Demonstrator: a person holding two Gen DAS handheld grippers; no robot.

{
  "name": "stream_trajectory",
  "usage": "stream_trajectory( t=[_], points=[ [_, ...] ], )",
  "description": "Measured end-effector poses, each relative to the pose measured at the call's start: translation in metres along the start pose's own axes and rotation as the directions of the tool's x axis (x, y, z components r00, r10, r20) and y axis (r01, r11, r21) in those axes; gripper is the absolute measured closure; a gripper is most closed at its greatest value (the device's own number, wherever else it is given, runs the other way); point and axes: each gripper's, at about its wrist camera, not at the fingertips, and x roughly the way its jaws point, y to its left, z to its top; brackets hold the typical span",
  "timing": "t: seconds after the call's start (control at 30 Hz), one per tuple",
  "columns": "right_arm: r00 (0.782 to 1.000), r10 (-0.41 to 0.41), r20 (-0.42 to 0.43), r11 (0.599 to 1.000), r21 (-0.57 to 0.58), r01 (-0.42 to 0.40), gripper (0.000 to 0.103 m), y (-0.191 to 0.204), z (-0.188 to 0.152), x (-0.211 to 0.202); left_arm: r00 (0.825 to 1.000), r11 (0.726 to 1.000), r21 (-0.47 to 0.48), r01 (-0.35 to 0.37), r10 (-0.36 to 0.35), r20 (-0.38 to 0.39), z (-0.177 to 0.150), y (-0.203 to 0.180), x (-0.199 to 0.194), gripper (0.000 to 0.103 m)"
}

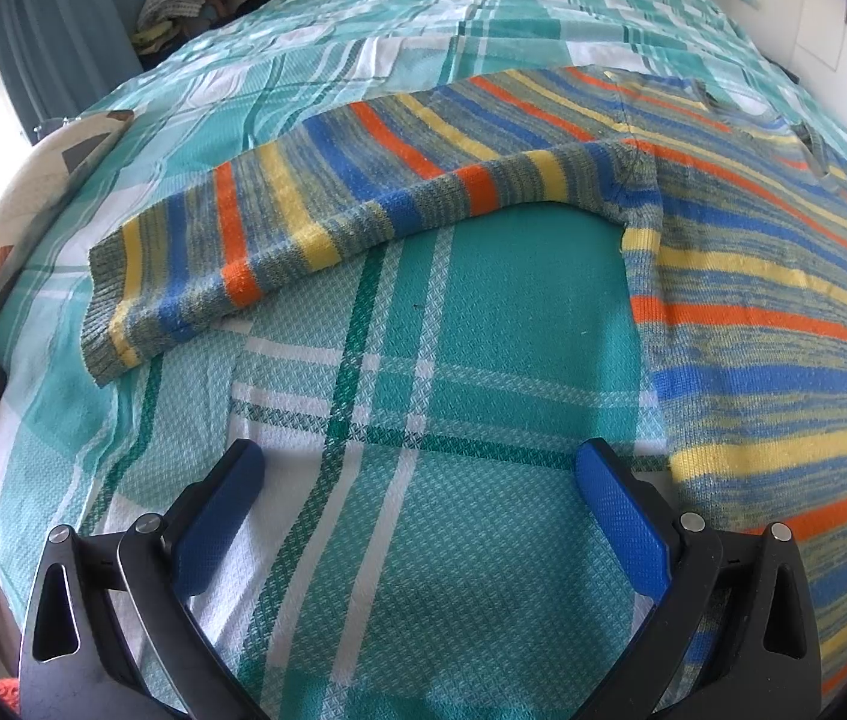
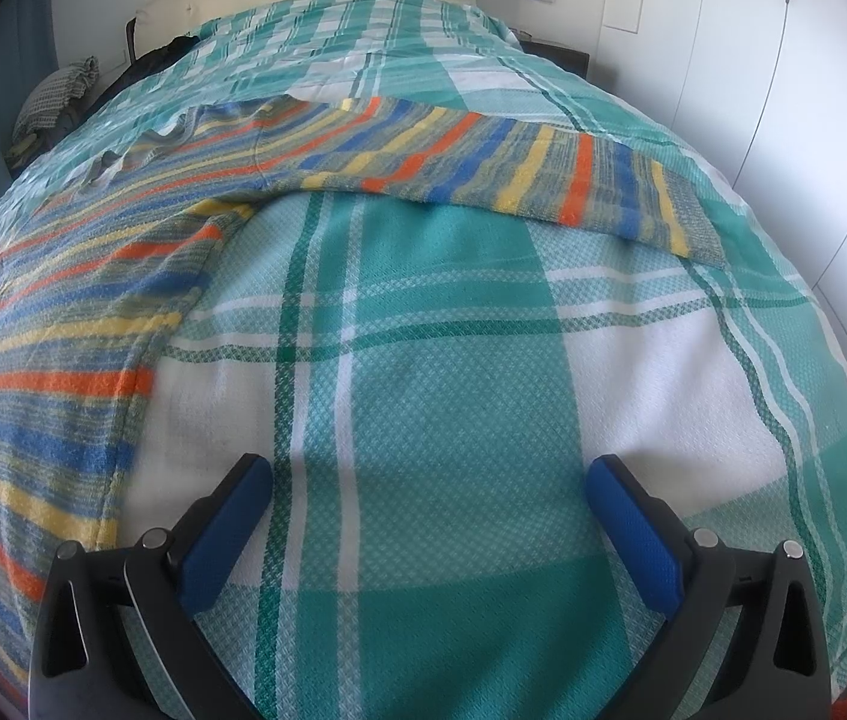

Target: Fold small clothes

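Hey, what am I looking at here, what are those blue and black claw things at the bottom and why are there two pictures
Those are two hand-held grippers, each with a camera looking along its fingers. One picture comes from the left gripper, the other from the right gripper. Both are open and hold nothing. They hover over a bed with a green plaid bedspread. A striped sweater lies spread flat on it, one sleeve stretched to the left, the other sleeve to the right, waiting to be folded.

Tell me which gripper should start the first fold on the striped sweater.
Probably the left gripper: open, its right finger already borders the sweater hem. The right gripper, also open, has bare blanket between it and the knit.
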Motion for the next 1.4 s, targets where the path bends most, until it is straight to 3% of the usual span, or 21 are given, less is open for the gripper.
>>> stream_trajectory(
  t=[1.4],
  points=[
    [1.000,-0.007,0.008,1.000,-0.002,0.007,0.000,0.0007,-0.0011,-0.0005,1.000,1.000,0.002,-0.002,0.002,0.005,-0.0005,-0.0009,-0.0004,0.000]
  ],
)
